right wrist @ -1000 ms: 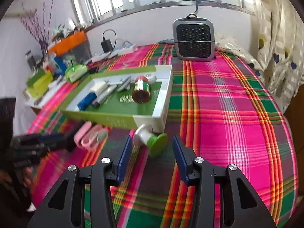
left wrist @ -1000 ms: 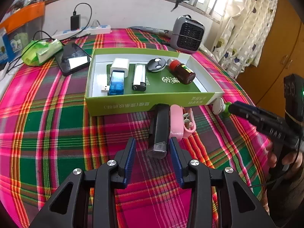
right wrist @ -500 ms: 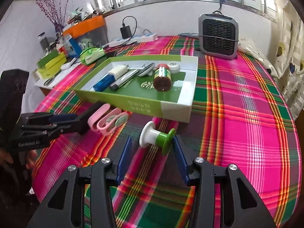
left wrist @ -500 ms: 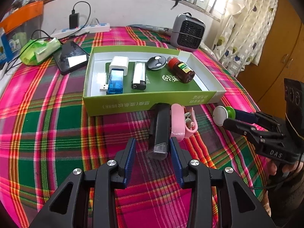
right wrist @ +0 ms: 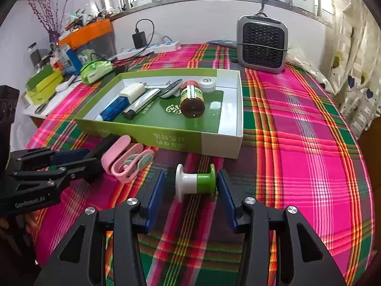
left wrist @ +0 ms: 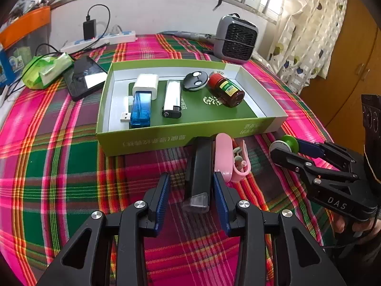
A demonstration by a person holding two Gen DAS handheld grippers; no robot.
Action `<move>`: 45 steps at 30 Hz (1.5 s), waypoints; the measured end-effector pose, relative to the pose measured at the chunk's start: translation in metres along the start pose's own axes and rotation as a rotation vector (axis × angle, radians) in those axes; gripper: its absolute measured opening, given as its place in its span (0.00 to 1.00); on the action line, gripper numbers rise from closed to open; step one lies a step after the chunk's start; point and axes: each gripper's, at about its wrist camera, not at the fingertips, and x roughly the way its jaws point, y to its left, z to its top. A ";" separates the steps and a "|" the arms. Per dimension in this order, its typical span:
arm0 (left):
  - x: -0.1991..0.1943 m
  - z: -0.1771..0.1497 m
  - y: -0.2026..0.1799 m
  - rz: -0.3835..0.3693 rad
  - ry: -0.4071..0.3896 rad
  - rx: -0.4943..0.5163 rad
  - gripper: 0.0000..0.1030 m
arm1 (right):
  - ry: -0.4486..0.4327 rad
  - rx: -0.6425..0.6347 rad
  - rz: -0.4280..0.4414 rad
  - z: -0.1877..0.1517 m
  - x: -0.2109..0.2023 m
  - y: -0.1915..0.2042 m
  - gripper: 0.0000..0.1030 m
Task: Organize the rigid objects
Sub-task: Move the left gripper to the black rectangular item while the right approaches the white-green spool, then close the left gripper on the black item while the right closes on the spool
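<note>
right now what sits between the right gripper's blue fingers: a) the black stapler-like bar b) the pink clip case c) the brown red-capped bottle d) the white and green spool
d: the white and green spool lies on the plaid cloth between the open right gripper fingers.

A grey heater point(right wrist: 262, 44), power strip point(left wrist: 104, 39) and phone point(left wrist: 84, 77) lie on plaid cloth point(right wrist: 297, 128).

The right gripper point(left wrist: 283, 149) carries the white letters "DAS" on its black body, seen from the left wrist view. The left gripper point(right wrist: 95, 155) is marked "GenRobot.AI" in grey along its side. The green box point(right wrist: 166, 140) has pale Chinese characters on its front wall and a white emblem on its floor, and the brown bottle point(left wrist: 226, 89) has a yellow label, all too small to read.
</note>
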 end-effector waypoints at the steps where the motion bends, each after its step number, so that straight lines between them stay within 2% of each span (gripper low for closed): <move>1: 0.000 0.001 -0.002 0.015 -0.006 0.016 0.34 | 0.000 -0.005 -0.010 0.000 0.000 0.001 0.45; 9: 0.005 0.006 -0.009 0.077 -0.015 0.062 0.35 | 0.024 -0.020 -0.057 0.000 0.006 0.003 0.45; 14: 0.011 0.007 -0.008 0.068 0.006 0.054 0.34 | 0.041 0.018 -0.055 0.000 0.009 -0.003 0.45; 24: 0.015 0.010 -0.008 0.075 -0.006 0.034 0.34 | 0.035 0.045 -0.052 0.000 0.007 -0.007 0.45; 31: 0.014 0.010 -0.007 0.084 -0.008 0.030 0.31 | 0.029 0.044 -0.046 0.000 0.006 -0.006 0.33; 35: 0.013 0.009 -0.004 0.093 -0.010 0.011 0.24 | 0.026 0.048 -0.042 -0.001 0.005 -0.007 0.32; 45: 0.013 0.009 -0.004 0.098 -0.011 0.015 0.24 | 0.024 0.052 -0.041 -0.001 0.004 -0.006 0.32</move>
